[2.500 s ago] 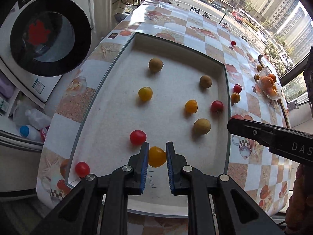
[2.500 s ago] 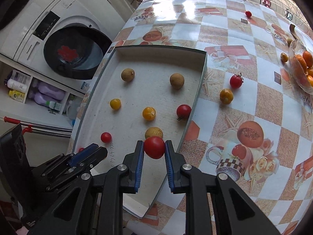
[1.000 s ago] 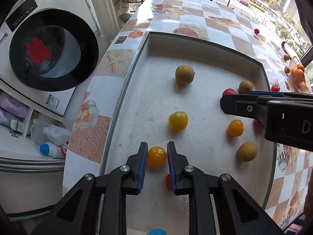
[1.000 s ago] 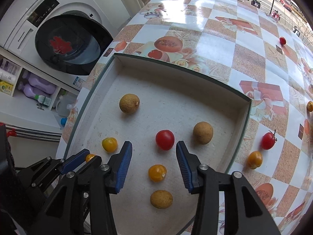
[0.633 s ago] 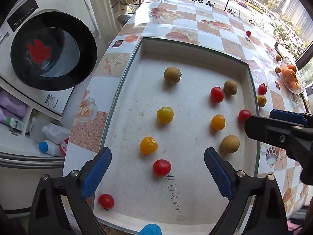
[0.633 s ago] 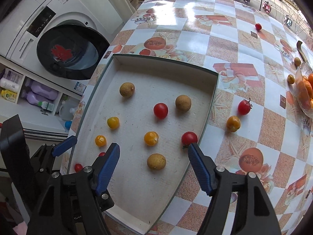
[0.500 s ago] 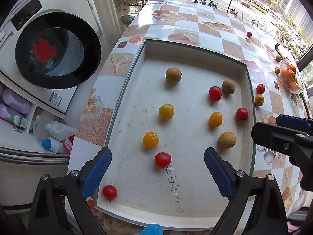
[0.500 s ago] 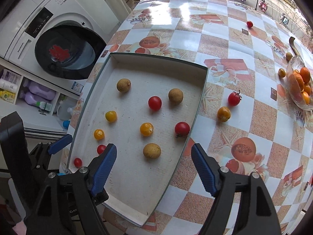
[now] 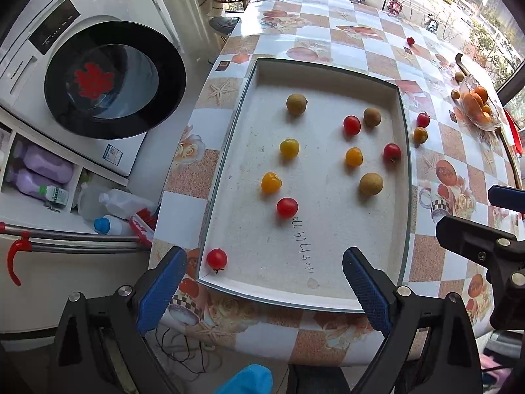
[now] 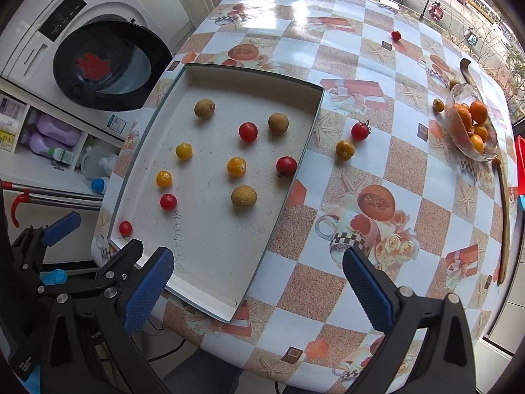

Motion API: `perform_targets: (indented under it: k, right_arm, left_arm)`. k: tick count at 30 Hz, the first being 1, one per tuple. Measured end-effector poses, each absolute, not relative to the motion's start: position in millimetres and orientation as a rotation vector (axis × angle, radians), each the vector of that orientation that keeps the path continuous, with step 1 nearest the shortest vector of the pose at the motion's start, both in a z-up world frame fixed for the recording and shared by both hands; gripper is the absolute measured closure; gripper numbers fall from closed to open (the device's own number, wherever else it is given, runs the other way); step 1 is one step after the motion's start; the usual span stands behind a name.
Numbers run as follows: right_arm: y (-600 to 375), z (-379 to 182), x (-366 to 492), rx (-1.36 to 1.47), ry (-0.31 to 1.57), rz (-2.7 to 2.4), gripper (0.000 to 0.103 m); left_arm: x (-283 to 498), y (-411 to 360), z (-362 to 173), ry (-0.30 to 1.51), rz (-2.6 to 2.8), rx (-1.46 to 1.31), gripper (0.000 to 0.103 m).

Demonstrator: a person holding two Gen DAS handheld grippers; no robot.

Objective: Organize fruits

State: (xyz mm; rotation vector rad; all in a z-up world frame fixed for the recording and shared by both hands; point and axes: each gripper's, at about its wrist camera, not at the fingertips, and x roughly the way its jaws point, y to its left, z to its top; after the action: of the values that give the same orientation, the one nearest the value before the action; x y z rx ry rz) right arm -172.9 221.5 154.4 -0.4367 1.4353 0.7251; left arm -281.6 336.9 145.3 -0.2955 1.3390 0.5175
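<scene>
A white shallow tray (image 9: 328, 292) (image 10: 295, 88) lies on the patterned table and holds several small fruits: red tomatoes (image 9: 287, 207) (image 10: 248, 131), yellow-orange tomatoes (image 9: 271, 183) (image 10: 236, 166) and brown longans (image 9: 370, 184) (image 10: 243, 196). My left gripper (image 9: 264, 285) is wide open and empty, held back over the tray's near edge. My right gripper (image 10: 257, 284) is wide open and empty, over the tray's near right corner. A red tomato (image 10: 360, 130) and an orange one (image 10: 345, 149) lie on the table right of the tray.
A glass bowl of oranges (image 10: 472, 124) stands at the far right with a wooden spoon (image 10: 505, 210) beside it. A lone red tomato (image 10: 396, 35) lies at the far end. A washing machine (image 9: 108, 78) and bottles (image 9: 49, 170) are left of the table.
Both grippers let go of their tomatoes in the tray, opened wide and drew back and up from the tray. The yellow-orange and red tomatoes now rest on the tray floor.
</scene>
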Motion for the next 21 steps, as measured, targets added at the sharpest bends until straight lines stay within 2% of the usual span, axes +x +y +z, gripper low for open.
perform_targets:
  k: [12, 21]
  right_arm:
    - [221.7, 196.4, -199.3, -0.557, 1.345, 0.705, 0.0]
    - [217.6, 209.2, -207.2, -0.542, 1.329, 0.688, 0.0]
  left_arm:
    - [-309.5, 320.2, 180.7, 1.36, 0.475, -0.232, 0.007]
    - [-314.4, 311.6, 193.4, 1.352, 0.436, -0.212, 0.007]
